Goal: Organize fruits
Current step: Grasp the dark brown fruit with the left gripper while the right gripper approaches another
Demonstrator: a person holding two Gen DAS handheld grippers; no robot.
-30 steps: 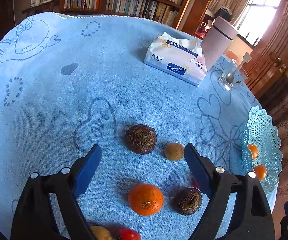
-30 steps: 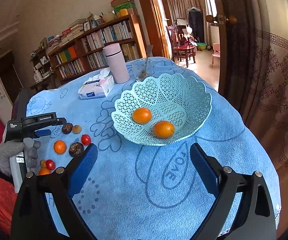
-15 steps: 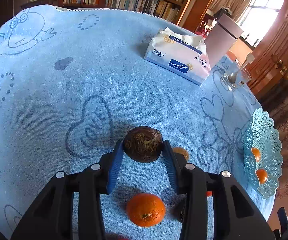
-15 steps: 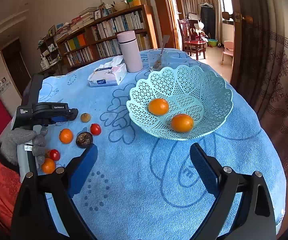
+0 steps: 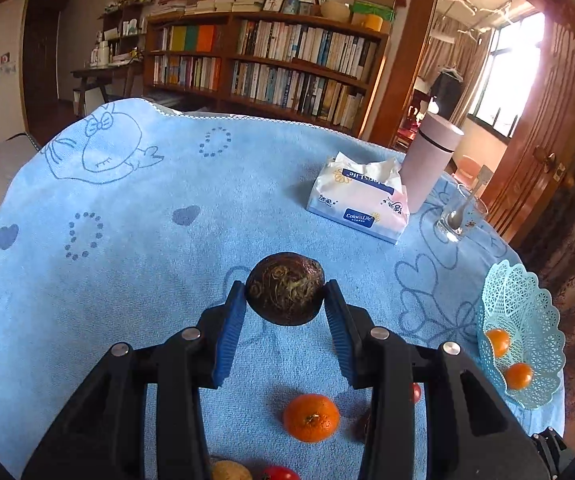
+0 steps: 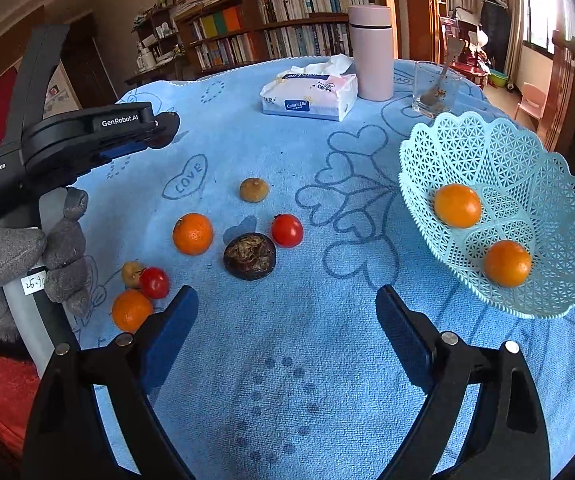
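Note:
My left gripper [image 5: 284, 300] is shut on a dark brown fruit [image 5: 284, 288] and holds it above the blue cloth; it also shows from the side in the right wrist view [image 6: 167, 126]. Below it lie an orange [image 5: 310, 417] and a red tomato [image 5: 277, 473]. My right gripper [image 6: 285, 312] is open and empty above the cloth. In front of it lie a second dark fruit [image 6: 249, 256], two oranges [image 6: 192, 233], two tomatoes [image 6: 286, 230] and a small brown fruit [image 6: 254, 190]. The pale green lattice basket [image 6: 527, 152] at the right holds two oranges [image 6: 457, 205].
A tissue pack [image 6: 309, 94], a pink flask [image 6: 370, 63] and a glass with a spoon [image 6: 433, 88] stand at the table's far side. A bookshelf [image 5: 263, 68] lines the wall behind. The table edge runs just right of the basket.
My left gripper closed on the dark fruit and lifted it off the cloth. My right gripper swung left, toward the loose fruits, still open.

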